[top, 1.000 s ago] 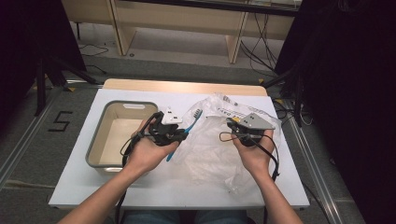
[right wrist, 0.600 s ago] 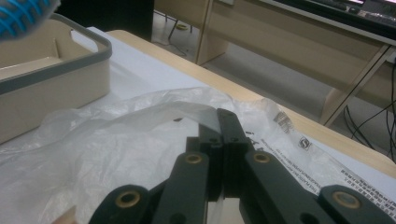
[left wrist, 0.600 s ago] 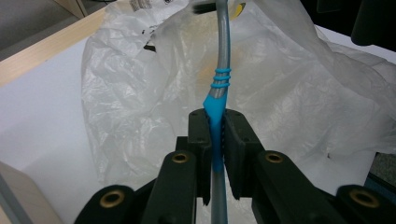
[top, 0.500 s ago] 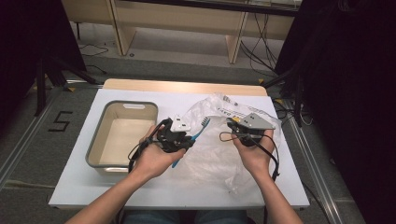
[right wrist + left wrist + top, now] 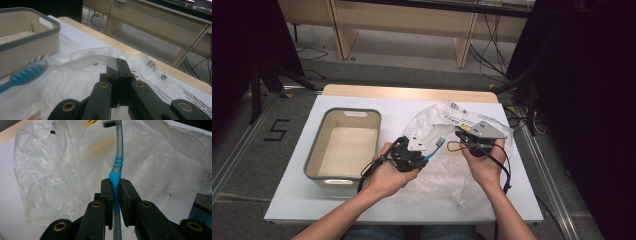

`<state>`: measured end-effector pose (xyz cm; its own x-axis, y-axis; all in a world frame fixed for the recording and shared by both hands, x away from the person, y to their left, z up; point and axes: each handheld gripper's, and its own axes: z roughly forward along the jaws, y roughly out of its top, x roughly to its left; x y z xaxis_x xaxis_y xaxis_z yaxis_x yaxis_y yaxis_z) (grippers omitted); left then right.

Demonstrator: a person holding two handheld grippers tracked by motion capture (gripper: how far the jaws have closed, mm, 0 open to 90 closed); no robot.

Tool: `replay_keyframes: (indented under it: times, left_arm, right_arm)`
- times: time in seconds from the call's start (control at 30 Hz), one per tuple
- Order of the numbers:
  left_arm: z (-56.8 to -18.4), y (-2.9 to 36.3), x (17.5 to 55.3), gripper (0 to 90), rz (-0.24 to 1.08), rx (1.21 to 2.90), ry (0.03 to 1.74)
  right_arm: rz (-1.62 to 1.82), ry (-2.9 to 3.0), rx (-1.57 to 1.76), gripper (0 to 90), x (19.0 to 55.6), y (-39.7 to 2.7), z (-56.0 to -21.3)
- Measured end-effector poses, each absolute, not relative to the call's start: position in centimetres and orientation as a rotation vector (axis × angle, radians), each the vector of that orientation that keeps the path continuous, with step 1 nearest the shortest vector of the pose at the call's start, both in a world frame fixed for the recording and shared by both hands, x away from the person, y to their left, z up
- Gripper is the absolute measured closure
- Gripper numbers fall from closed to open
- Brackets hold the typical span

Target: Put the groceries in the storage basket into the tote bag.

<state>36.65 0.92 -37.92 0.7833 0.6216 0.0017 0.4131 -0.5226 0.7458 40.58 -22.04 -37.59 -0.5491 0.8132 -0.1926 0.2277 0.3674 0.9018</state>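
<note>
**Toothbrush at the mouth of the bag**

At the left of the white table (image 5: 292,200) sits the beige bin (image 5: 343,145) with its grey rim, nothing in it that you can see from the high view. Just right of it is your left gripper (image 5: 424,157), its jaws pinching the blue toothbrush (image 5: 117,173) by the handle: the left gripper view has both black pads pressed against the blue grip section, with the clear neck rising from them and curving toward the bristle head at the top edge. The brush head points to the right, into the crumpled clear plastic bag (image 5: 447,170) that lies across the middle and right of the table. Right of that, your right gripper (image 5: 117,62) has its jaws pressed together on a fold of the bag's upper edge, holding that edge lifted off the table. From the right gripper view, the bristle head floats close beside the raised film, with the bin behind it
</note>
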Motion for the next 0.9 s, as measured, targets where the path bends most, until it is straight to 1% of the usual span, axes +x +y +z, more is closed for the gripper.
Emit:
replay_keyframes:
  times: [0.5, 0.9]
  left_arm:
    - [-39.3, -1.0, 37.1, 81.5, 0.346, 2.256, 0.755]
    - [-39.9, -1.8, 37.6, 81.4, 0.341, 2.263, 0.774]
  right_arm:
    - [1.178, 1.987, 0.892, 90.0, 40.5, -22.0, -37.4]
    - [1.184, 1.986, 0.886, 90.0, 40.4, -21.9, -37.2]
